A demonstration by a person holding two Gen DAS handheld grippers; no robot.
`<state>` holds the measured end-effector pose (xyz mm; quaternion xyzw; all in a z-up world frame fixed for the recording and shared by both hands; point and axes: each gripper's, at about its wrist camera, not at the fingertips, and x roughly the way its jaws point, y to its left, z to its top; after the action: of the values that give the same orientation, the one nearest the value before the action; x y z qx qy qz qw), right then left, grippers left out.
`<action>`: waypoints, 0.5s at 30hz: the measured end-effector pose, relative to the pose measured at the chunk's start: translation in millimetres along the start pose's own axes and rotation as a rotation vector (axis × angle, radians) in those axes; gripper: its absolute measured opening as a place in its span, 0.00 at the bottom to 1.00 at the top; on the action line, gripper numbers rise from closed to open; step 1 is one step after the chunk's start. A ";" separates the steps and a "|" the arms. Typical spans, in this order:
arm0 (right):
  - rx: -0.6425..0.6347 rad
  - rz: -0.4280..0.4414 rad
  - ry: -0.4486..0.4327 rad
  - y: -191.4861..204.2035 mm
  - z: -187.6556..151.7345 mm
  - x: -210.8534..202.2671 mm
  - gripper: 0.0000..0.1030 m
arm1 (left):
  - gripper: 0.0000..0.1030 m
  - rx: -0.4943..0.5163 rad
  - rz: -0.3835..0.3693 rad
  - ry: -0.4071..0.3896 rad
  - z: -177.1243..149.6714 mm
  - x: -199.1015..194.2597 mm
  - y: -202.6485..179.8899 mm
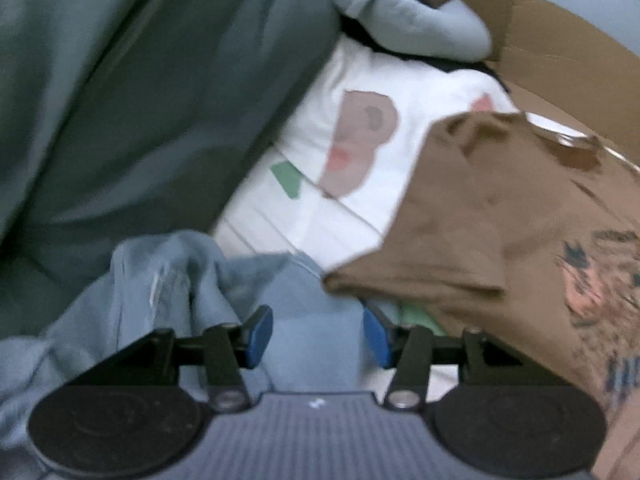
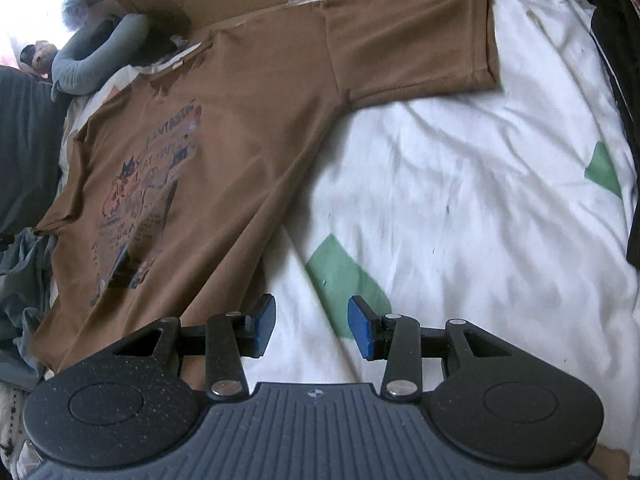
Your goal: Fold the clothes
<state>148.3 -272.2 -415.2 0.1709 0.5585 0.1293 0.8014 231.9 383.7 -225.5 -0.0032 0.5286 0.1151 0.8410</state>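
white bedspread (image 2: 460, 184) under brown t-shirt (image 2: 248, 120), far sleeve blurred; left gripper (image 1: 318, 338), right gripper (image 2: 312, 326) fingers apart, empty.

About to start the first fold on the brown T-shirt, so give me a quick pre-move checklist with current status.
1. Brown T-shirt spread print-up on the white bedding: ok.
2. Far sleeve laid out flat: ok.
3. Near sleeve flat: cannot tell, the view is blurred.
4. Right gripper open and empty, beside the shirt's edge: ok.
5. Left gripper open, pinching nothing: ok.
6. Fold area free of other clothes: not ok, blue garment lies against the shirt.
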 end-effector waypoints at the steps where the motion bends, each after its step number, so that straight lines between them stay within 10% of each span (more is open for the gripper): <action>1: -0.005 0.006 0.006 1.5 -0.8 -0.6 0.45 | 0.52 0.001 -0.014 -0.001 -5.8 -5.6 -1.7; 15: 0.011 0.143 0.137 18.9 -35.3 3.8 0.46 | 0.56 -0.032 -0.198 0.023 -109.5 -38.6 -23.7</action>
<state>116.1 -248.9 -421.7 0.2055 0.5992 0.1945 0.7490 123.3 339.4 -242.2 -0.0704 0.5332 0.0397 0.8421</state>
